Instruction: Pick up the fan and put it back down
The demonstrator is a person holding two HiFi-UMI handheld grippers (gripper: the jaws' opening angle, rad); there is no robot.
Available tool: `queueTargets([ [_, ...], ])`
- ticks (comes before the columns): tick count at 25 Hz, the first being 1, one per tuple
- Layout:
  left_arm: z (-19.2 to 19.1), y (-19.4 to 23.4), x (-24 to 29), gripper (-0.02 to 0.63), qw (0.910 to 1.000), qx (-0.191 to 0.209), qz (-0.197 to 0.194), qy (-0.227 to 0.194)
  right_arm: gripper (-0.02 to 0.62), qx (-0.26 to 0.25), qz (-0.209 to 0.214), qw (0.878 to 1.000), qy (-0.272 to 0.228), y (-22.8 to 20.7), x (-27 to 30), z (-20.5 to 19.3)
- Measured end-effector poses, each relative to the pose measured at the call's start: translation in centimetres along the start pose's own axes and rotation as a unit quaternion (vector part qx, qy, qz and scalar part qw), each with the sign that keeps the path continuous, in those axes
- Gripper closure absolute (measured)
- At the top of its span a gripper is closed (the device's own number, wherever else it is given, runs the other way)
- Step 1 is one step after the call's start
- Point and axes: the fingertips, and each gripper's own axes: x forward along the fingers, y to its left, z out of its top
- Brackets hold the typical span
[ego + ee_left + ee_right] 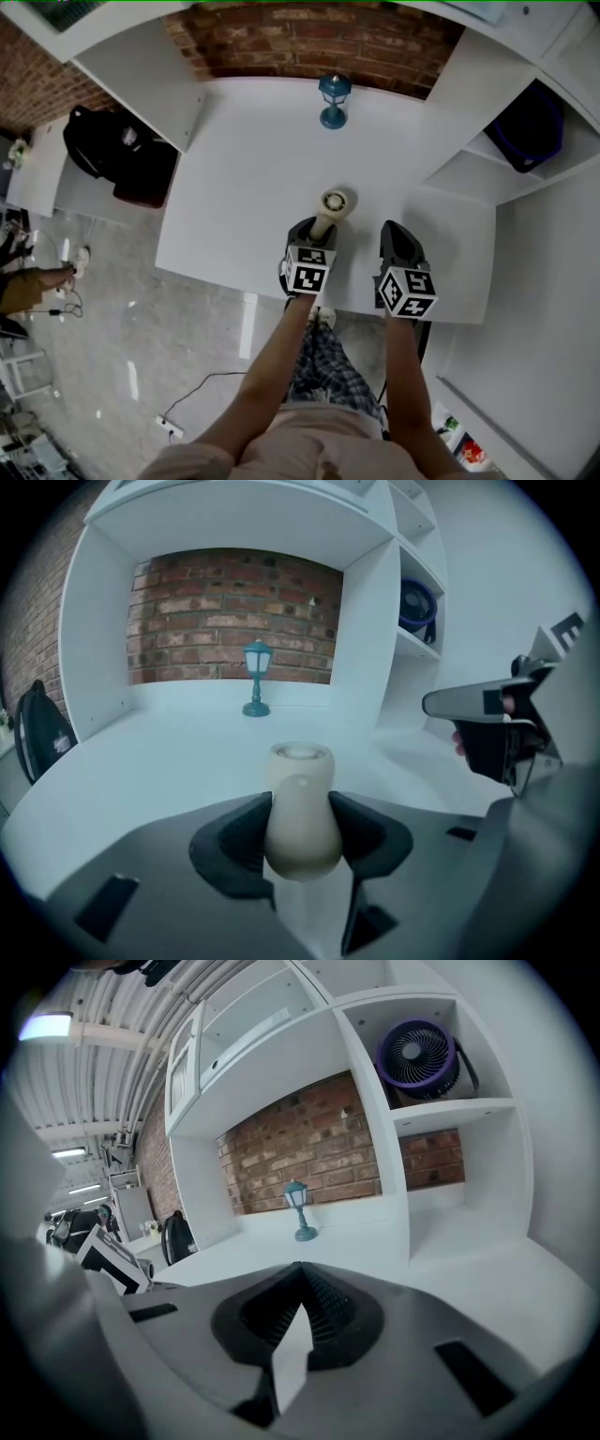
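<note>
- left gripper (302, 810): jaws partly closed, pads pressed on both sides of the beige handheld fan (300, 771), gripping its rounded, tapering body.
- right gripper (298, 1274): jaws fully together, nothing between them; it hovers just beside the left one over the near table edge.
- fan location: in the left gripper, head pointing away from the person over the white table (244, 169); can't tell if it touches the surface.
- risk: the pads sit on a smooth taper, so the fan could slide out forward if the grip loosens.
- risk: letting go before it rests on the table means a drop; its round body could then roll toward the near edge.
- teal lantern lamp (334, 99) is well apart, unlikely to be hit.
- purple fan (422, 1054) on the shelf is untouched.
- writing: none legible; the marker cubes (309, 269) carry only black-and-white square patterns.
</note>
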Motion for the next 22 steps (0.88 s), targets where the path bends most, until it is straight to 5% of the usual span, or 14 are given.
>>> queueTargets([
  [4, -1.3, -0.2, 0.2, 0.4, 0.9995, -0.003, -0.017, 0.026, 0.578, 0.004, -0.001, 1.0, 0.002, 0.0, 0.2, -0.3],
  [8, -1.0, -0.5, 0.2, 0.266, 0.9991, -0.005, -0.033, 0.026, 0.578, 0.005, -0.002, 1.0, 0.002, 0.0, 0.2, -0.2],
  [12, -1.1, -0.7, -0.3, 0.223, 0.9991, 0.008, -0.035, 0.022, 0.578, 0.008, -0.007, 1.0, -0.003, -0.4, 0.1, -0.2],
  [22, 2.5, 0.8, -3.7, 0.218, 0.999, -0.004, -0.03, -0.031, 0.578, 0.008, -0.02, 1.0, -0.016, 0.1, -1.1, 1.1],
])
